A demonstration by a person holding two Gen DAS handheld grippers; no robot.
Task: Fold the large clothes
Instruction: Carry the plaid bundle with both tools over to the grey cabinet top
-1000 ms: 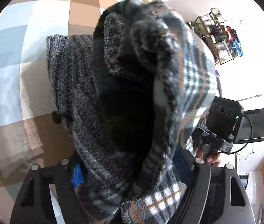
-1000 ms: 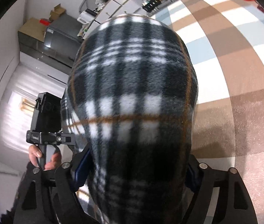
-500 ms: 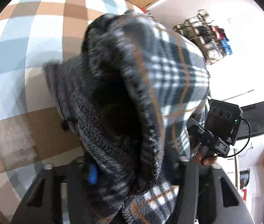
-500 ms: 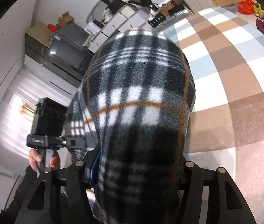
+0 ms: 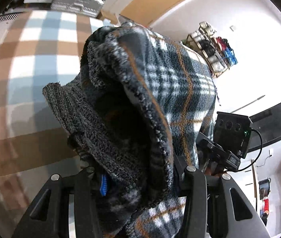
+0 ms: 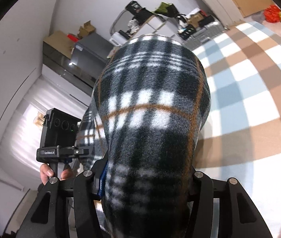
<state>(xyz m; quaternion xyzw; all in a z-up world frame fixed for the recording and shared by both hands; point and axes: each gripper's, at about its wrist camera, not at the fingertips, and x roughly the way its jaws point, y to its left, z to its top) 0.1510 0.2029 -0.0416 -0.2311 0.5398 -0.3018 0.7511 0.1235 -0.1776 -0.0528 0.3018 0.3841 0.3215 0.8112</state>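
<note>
Fold was barely begun: the garment (image 5: 160, 91) was held up off the checked mat (image 5: 33, 63), bunched, nothing laid flat yet. Left gripper (image 5: 138, 178) & right gripper (image 6: 146, 176) jaws had just been closing, each pinched on thick plaid fleece w/ grey knit lining.

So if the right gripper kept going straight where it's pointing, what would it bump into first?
Straight away, only the plaid garment that the right gripper is clamped on; the cloth bulges over the fingers and hides the way ahead. Past it, probably the checkered floor mat, but depth is hard to judge.
</note>
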